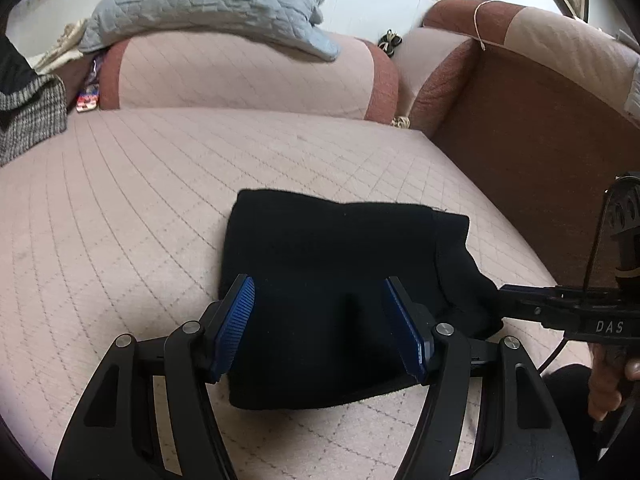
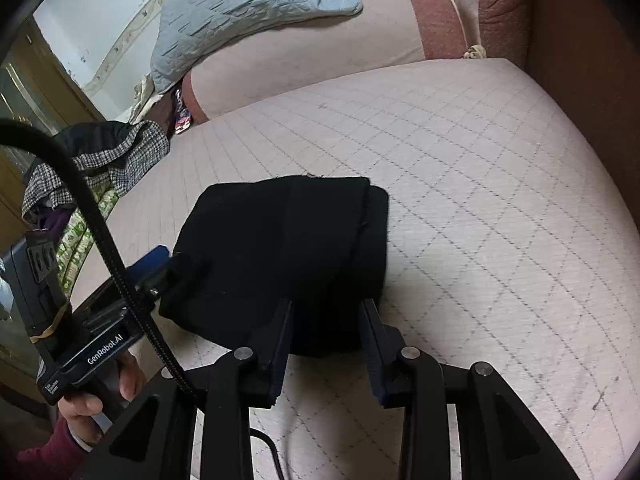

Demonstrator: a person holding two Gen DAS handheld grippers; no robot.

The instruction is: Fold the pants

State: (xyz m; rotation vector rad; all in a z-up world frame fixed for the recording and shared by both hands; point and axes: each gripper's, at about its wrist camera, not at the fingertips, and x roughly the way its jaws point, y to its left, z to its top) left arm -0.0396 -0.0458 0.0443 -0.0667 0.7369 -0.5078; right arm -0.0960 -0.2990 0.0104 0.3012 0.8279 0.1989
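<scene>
The black pants [image 1: 332, 280] lie folded into a compact bundle on the pink quilted sofa seat [image 1: 140, 200]. My left gripper [image 1: 320, 320] is open, its blue pads either side of the bundle's near edge, not closed on it. In the right wrist view the same pants [image 2: 288, 248] lie just ahead of my right gripper [image 2: 326, 336], which is open with its fingers straddling the near right edge of the bundle. The right gripper's body shows at the right of the left view [image 1: 560, 312]; the left gripper's body shows at the left of the right view [image 2: 100, 340].
A grey quilted blanket [image 1: 208, 4] drapes over the sofa back. A checked garment [image 1: 28, 120] lies at the seat's left. A brown armrest [image 1: 520, 120] bounds the seat on the right. A black cable [image 2: 104, 240] crosses the right view.
</scene>
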